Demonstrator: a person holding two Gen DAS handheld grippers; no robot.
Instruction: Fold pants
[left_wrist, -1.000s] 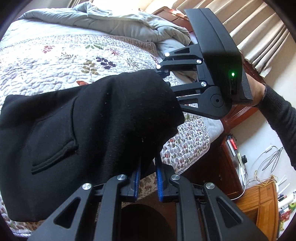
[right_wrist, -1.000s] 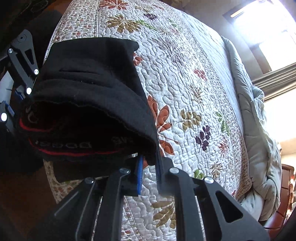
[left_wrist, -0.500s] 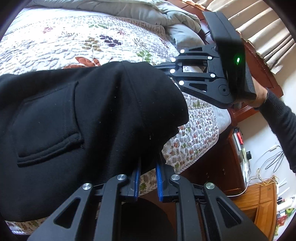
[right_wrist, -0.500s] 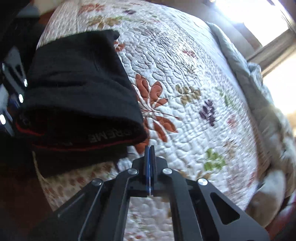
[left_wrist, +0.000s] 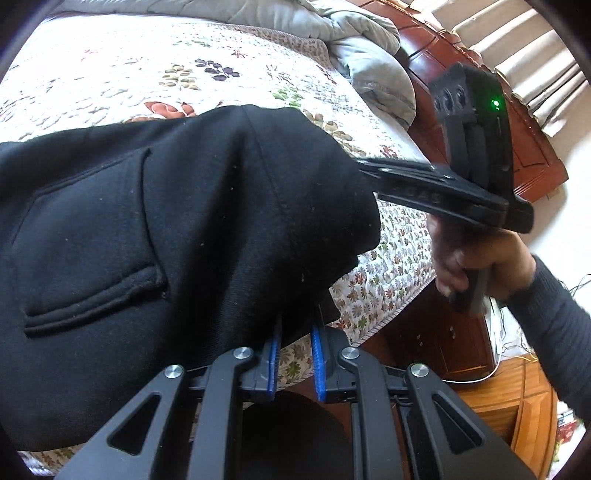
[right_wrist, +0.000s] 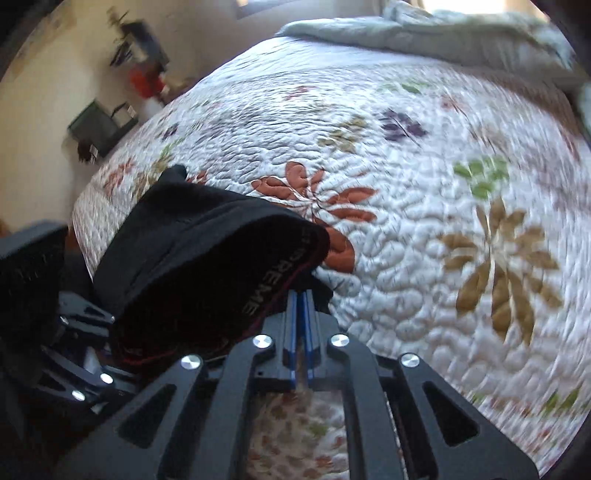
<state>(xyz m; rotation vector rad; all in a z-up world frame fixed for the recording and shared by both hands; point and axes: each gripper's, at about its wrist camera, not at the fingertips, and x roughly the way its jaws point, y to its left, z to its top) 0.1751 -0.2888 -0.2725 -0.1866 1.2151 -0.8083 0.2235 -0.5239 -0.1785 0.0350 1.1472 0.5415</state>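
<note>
While the left gripper's (left_wrist: 295, 363) fingers pinch the pants' (left_wrist: 177, 258) edge, the right gripper's (right_wrist: 301, 332) opening fingers stand beside them.

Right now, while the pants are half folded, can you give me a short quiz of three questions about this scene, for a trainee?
1. True or false: the black fleece pants lie on a bare wooden floor.
2. What is the left gripper shut on? A) a grey duvet B) the black pants C) a curtain
3. What pattern does the white quilted bedspread carry?

Key:
1. False; they rest on the bedspread.
2. B.
3. Coloured flowers and leaves.
</note>
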